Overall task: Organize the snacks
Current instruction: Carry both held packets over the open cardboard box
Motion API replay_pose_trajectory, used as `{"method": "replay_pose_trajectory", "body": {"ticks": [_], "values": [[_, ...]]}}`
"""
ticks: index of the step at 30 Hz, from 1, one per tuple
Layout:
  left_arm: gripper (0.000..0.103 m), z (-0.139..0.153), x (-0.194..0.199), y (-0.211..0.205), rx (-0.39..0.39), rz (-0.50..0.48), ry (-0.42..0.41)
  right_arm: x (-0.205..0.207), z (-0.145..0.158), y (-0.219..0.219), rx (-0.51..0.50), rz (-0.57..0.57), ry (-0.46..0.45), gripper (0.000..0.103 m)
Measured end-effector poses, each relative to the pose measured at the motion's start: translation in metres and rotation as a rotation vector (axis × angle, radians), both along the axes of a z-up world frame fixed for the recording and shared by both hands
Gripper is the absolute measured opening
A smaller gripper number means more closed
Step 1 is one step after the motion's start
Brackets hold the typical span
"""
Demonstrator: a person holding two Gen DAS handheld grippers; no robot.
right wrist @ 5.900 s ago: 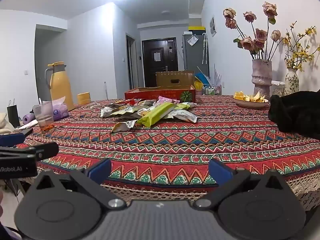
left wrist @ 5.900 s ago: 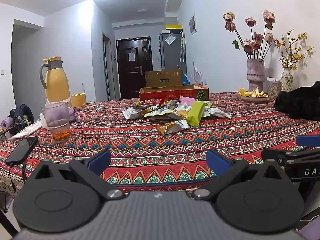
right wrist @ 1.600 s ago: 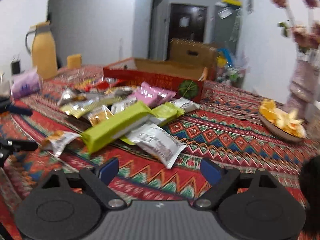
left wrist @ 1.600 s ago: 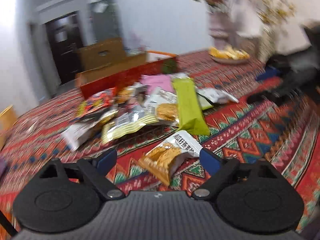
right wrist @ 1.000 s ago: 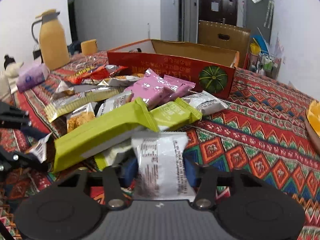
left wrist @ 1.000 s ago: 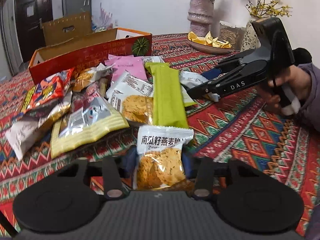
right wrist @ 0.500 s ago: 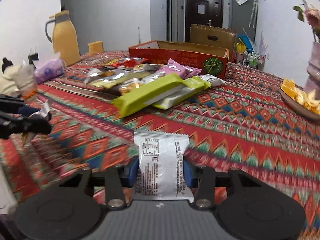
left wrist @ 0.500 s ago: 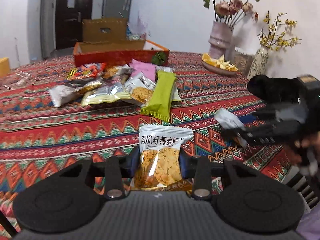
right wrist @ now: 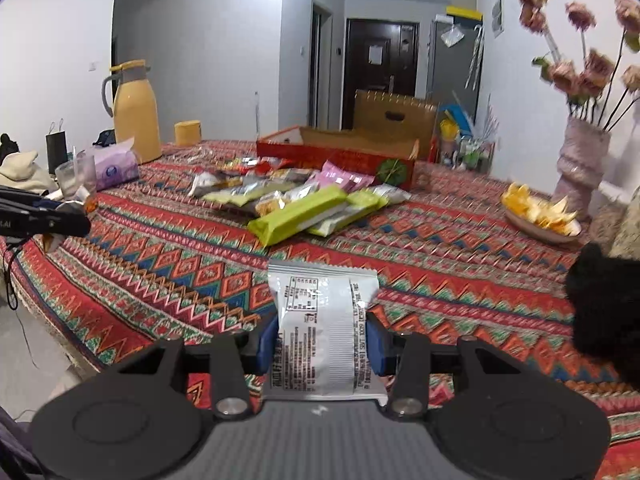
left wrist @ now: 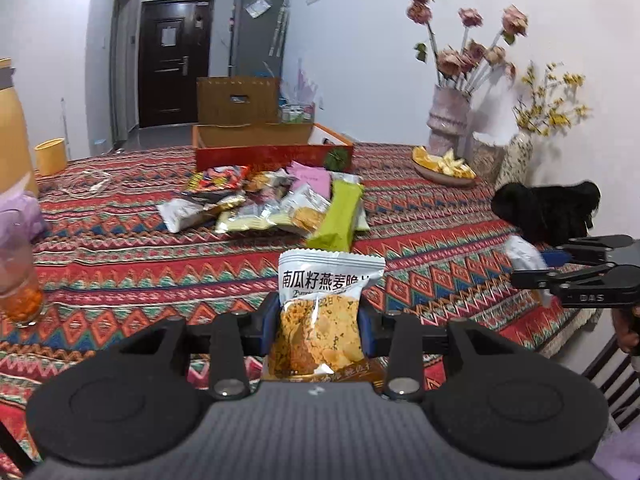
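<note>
- The left gripper (left wrist: 319, 322) has its fingers clenched on an oat crisp packet (left wrist: 324, 312), white at the top and clear below, held upright above the near edge of the worktop (left wrist: 120, 256).
- The right gripper (right wrist: 321, 340) grasps a white packet (right wrist: 324, 328) in the same way, printed back toward the camera, also lifted off the patterned cloth.
- In the left view the right gripper shows at the far right with its packet sticking out; in the right view the left gripper shows at the far left edge.
- Judged from this, the step in hand is carrying: two snacks are picked and neither is placed yet.
- Farther on lies the loose snack pile (left wrist: 272, 204), roughly ten packets still on the cloth; an exact count is not possible where they overlap. One long green bar (left wrist: 338, 218) lies nearest, with one pink packet (right wrist: 344, 178) behind it.
- Just beyond the pile stands one red cardboard box (left wrist: 276, 152), open at the top, which is the likely destination.
- The next move probably calls for reaching both grippers forward over the pile, high enough to pass the box wall, then releasing inside it.
- Around the edges: one yellow jug (right wrist: 134, 114), one glass (left wrist: 18, 280), one fruit plate (right wrist: 540, 216), two vases of flowers.
</note>
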State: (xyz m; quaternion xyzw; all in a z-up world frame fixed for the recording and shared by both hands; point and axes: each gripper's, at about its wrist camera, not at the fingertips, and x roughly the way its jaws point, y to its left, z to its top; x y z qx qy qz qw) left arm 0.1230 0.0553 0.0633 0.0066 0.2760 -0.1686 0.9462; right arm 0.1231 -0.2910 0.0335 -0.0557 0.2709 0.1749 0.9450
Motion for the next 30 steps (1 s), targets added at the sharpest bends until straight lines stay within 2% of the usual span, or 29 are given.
{"method": "replay_pose_trajectory", "body": {"ticks": [9, 13, 19, 23, 30], "values": [[0.039, 0.040, 0.028, 0.018, 0.020, 0.042, -0.010, 0.015, 0.053, -0.035, 0.011, -0.019, -0.053, 0.044], [0.039, 0.066, 0.051, 0.022, 0.055, 0.041, -0.063, 0.041, 0.079, -0.048, 0.034, -0.027, -0.068, 0.044], [0.039, 0.109, 0.104, 0.024, 0.035, 0.055, -0.097, 0.098, 0.121, -0.055, 0.090, -0.020, -0.096, 0.044], [0.039, 0.138, 0.140, 0.019, 0.032, 0.043, -0.116, 0.138, 0.151, -0.052, 0.075, 0.015, -0.104, 0.044], [0.039, 0.168, 0.221, 0.009, 0.059, 0.055, -0.117, 0.236, 0.189, -0.044, 0.079, 0.069, -0.035, 0.044]]}}
